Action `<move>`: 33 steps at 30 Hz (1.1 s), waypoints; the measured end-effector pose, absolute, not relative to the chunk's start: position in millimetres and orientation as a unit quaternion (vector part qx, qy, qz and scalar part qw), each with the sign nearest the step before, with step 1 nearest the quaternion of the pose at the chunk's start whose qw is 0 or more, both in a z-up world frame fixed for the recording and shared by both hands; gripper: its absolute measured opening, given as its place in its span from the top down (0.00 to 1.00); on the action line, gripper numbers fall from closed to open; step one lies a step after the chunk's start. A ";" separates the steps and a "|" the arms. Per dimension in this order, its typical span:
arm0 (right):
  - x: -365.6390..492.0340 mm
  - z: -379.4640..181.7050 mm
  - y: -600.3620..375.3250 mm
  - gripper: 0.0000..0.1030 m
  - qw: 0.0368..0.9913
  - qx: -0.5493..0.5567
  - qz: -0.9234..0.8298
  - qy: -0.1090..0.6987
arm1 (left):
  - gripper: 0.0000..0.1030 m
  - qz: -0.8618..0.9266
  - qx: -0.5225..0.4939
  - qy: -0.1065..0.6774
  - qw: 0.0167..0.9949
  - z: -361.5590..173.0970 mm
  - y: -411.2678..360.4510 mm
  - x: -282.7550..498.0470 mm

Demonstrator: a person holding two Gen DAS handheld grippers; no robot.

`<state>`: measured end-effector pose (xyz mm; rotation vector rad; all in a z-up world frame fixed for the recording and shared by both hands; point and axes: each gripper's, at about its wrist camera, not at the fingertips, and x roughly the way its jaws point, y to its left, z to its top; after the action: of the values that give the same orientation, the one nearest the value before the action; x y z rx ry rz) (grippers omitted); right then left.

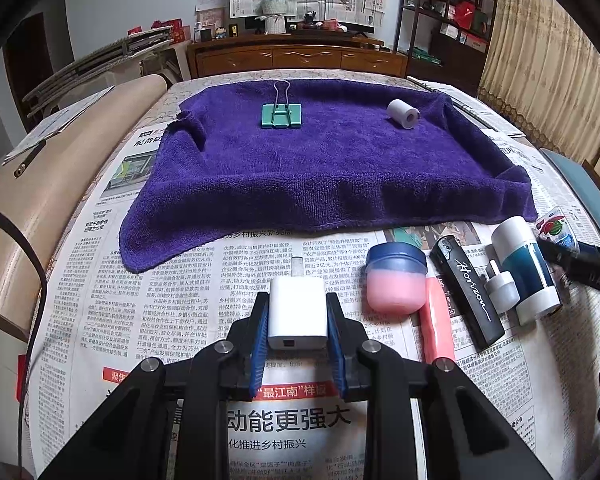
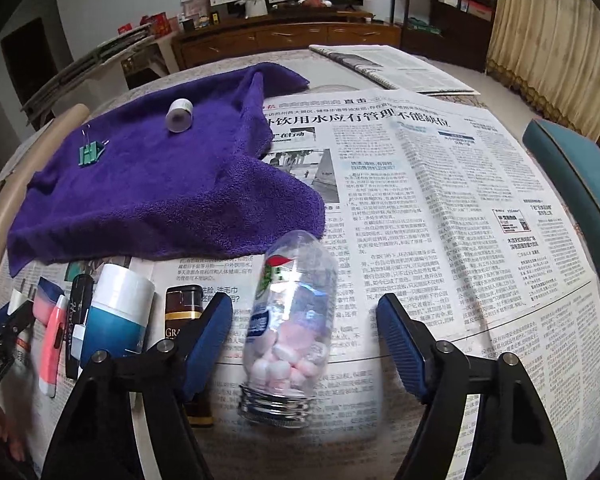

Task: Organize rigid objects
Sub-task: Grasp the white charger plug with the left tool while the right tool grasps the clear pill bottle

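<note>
The left gripper (image 1: 298, 312) is clamped on a white charger block (image 1: 298, 314), its blue pads (image 1: 260, 332) pressed to the block's two long sides. The block's long axis runs along the fingers, its port end toward the camera and its metal plug end pointing away toward the purple towel (image 1: 320, 160). The gripper tilts steeply down over the newspaper (image 1: 140, 320).

The right gripper (image 2: 304, 336) stands partly spread, also angled steeply down. A clear candy bottle (image 2: 292, 320) lies between its fingers (image 2: 208, 332), and neither pad visibly touches it, so nothing is grasped. The bottle lies on the newspaper just short of the towel's near right corner, cap end toward the camera, base pointing away toward the towel, pink and white candies gathered near the cap.

Nearer than the towel's front edge, in a row, lie a pink jar (image 1: 396, 280), a pink tube (image 1: 436, 320), a black lighter (image 1: 468, 292) and a blue-and-white container (image 1: 528, 268). On the towel, toward its far edge, rest a green binder clip (image 1: 281, 116) and a white tape roll (image 1: 403, 113), well apart.
</note>
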<state>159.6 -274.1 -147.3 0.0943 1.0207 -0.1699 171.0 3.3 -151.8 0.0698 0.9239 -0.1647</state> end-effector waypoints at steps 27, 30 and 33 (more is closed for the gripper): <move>151.2 -136.4 -270.9 0.60 0.876 0.053 -0.046 0.478 | 0.76 -0.071 0.006 0.453 0.889 -151.0 22.7 172.1; 151.8 -141.7 -272.5 0.60 0.873 0.052 -0.047 0.482 | 0.76 -0.068 0.007 0.453 0.889 -151.1 22.7 172.5; 151.8 -142.9 -269.1 0.60 0.875 0.038 -0.048 0.480 | 0.76 -0.066 0.011 0.452 0.889 -151.2 20.9 173.0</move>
<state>151.8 -269.1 -142.9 0.0804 1.0016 -0.1006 173.0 20.9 -151.2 0.0224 0.9389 -0.1378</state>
